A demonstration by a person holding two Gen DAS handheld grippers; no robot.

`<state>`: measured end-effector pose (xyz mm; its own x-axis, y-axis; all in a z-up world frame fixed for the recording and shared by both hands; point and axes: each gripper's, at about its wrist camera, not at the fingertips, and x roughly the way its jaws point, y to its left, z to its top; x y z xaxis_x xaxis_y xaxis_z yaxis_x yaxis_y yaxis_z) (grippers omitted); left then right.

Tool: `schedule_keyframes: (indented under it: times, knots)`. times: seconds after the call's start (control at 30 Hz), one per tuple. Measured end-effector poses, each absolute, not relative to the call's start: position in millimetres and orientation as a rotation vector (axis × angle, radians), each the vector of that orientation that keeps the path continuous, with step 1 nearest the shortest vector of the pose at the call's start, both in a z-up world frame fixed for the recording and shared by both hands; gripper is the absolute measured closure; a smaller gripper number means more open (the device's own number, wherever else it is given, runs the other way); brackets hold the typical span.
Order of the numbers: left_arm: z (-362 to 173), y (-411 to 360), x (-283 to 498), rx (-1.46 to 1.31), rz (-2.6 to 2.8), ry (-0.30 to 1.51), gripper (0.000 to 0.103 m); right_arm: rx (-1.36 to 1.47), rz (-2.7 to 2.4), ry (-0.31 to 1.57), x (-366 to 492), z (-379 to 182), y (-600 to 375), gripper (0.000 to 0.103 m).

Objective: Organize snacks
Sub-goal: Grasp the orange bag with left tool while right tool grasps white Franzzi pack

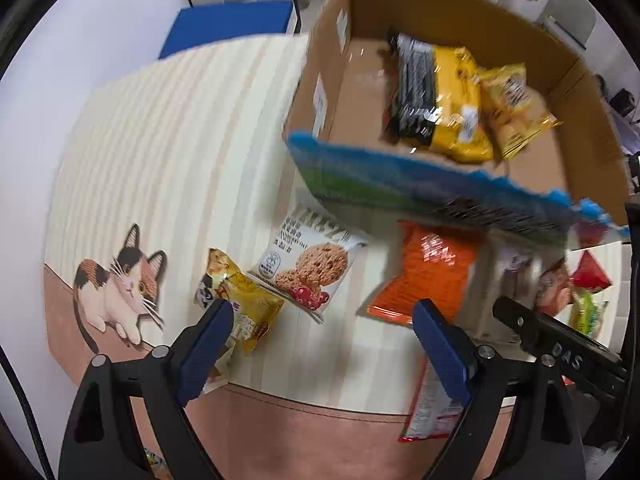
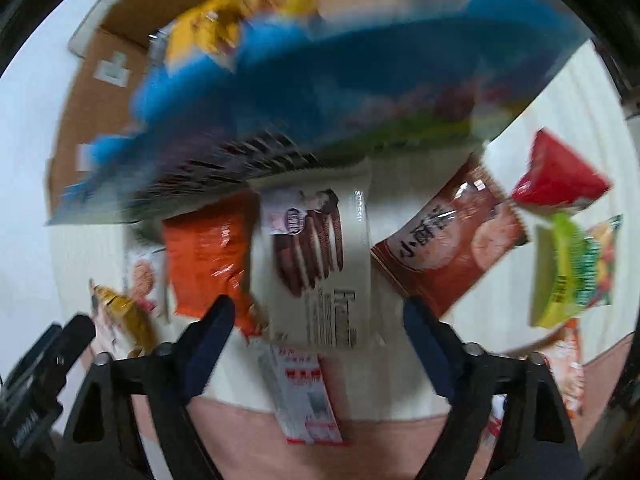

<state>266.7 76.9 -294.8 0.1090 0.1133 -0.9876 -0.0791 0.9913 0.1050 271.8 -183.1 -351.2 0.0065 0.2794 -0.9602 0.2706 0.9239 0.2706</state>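
Observation:
A large blue-and-green bag [image 1: 420, 188] shows blurred across the near edge of the cardboard box [image 1: 320, 92]; neither gripper holds it. Yellow packs [image 1: 452, 96] lie inside the box. My left gripper [image 1: 324, 312] is open, pointing down over the table between a yellow pack [image 1: 240, 304] and an orange pack [image 1: 428, 272], with a white cookie pack [image 1: 308, 268] just beyond. My right gripper [image 2: 318, 306] is open above a white chocolate-biscuit pack [image 2: 316, 256], without touching it. The blue bag [image 2: 340, 92] blurs overhead in the right wrist view.
Around the biscuit pack lie a brown-red pack [image 2: 448, 240], a red pack [image 2: 560, 176], a green pack [image 2: 572, 272] and a red-and-white pack [image 2: 304, 396]. A cat-print cloth [image 1: 120, 280] covers the table. A chair with a blue cushion [image 1: 232, 24] stands behind.

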Motion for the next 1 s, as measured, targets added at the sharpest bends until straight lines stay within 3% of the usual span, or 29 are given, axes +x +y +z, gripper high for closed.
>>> schedule_keyframes:
  times: [0.17,0.63,0.7,0.87,1.0]
  knots:
    - [-323,66,273,0.032,0.08,1.506,0.011,0.392,0.005,1.608,272,-372,-171,0.042]
    - [-378,6,301,0.112,-0.09,1.606,0.013,0.406,-0.075,1.692,253,-379,-211,0.036]
    - [-380,4,300,0.11,-0.105,1.603,0.04,0.381,-0.083,1.695,254,-380,-210,0.038]
    - [-372,6,288,0.125,-0.086,1.595,0.049,0.328,-0.082,1.706,244,-379,-190,0.041]
    - [-366,24,261,0.096,-0.041,1.616,0.05,0.3,-0.06,1.73,225,-379,-180,0.041]
